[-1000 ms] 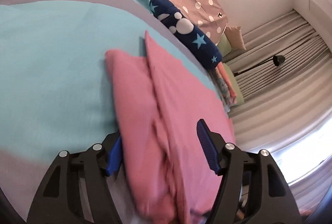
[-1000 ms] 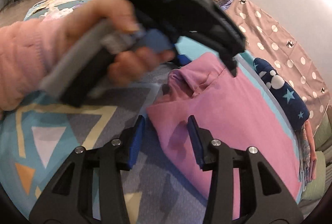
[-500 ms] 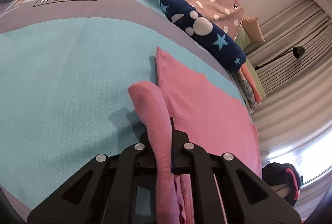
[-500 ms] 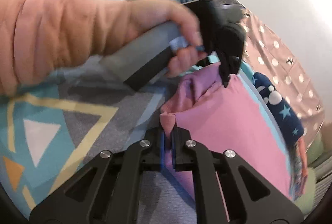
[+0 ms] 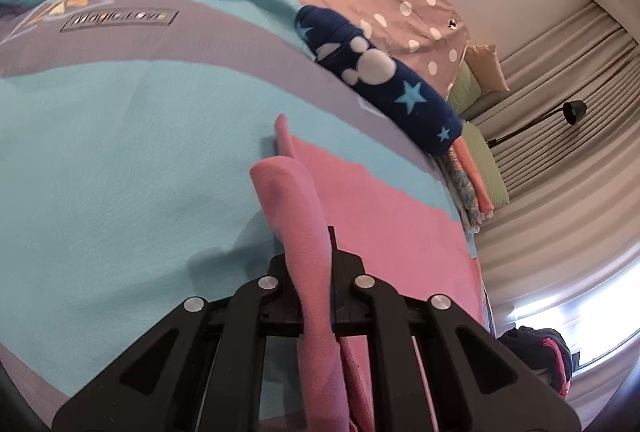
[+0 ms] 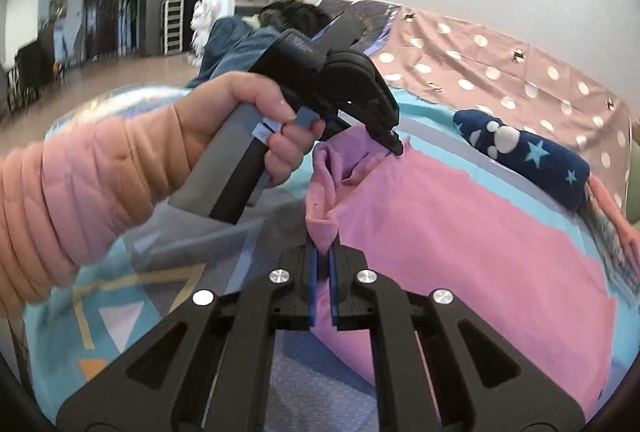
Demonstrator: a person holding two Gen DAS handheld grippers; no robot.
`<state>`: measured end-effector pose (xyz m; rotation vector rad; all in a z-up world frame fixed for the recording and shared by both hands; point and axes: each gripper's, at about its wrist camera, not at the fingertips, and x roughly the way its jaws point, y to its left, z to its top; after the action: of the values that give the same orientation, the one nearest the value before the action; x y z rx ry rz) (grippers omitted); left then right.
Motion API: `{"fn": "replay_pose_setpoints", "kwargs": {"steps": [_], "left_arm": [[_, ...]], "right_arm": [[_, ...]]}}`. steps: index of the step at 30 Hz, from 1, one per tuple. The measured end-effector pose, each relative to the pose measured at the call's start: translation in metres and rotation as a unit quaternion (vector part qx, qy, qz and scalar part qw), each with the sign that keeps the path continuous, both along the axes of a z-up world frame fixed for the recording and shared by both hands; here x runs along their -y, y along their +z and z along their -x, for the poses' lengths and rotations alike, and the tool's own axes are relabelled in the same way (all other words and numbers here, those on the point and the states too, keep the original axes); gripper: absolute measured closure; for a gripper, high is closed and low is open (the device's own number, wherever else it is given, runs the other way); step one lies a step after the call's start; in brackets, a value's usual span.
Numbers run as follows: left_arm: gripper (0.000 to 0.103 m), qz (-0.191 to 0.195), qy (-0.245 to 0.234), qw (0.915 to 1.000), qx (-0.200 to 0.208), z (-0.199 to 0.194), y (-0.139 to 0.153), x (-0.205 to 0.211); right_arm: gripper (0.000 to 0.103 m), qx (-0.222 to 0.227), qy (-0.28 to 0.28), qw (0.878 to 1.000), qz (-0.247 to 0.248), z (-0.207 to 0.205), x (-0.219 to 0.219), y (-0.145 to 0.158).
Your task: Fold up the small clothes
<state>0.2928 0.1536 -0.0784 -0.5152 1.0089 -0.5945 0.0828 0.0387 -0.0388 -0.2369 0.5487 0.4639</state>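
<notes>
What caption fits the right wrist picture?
Both grippers, right gripper and left gripper, pinch one edge of the pink garment on the bed.

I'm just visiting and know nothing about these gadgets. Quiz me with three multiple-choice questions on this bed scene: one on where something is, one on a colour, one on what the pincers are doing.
1. Where does the rolled navy fleece blanket with stars lie?
A. beyond the pink cloth garment
B. on the floor
C. under the garment

2. What colour is the spotted sheet?
A. green
B. dusty pink with white dots
C. black

3. What is the left gripper doing?
A. standing open
B. shut on the garment
C. holding a lamp

Answers: 1 A, it sits past the garment's far edge. 2 B, white dots show on pink. 3 B, a pink fold is pinched between its fingers.
</notes>
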Motion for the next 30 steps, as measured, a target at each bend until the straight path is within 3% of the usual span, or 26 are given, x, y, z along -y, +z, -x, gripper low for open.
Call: {"fn": "replay_pose_setpoints", "kwargs": {"steps": [17,30], "left_arm": [[0.096,-0.063,0.001,0.9976,0.028,0.012,0.055,0.051],[0.096,-0.054,-0.018,0.9977,0.038,0.026,0.088,0.144]], "right_arm": [[0.099,-0.027,-0.062,0.992,-0.108,0.007,0.076,0.023],[0.099,-0.032,-0.127,0.974,-0.187,0.038,0.169,0.023]]}}
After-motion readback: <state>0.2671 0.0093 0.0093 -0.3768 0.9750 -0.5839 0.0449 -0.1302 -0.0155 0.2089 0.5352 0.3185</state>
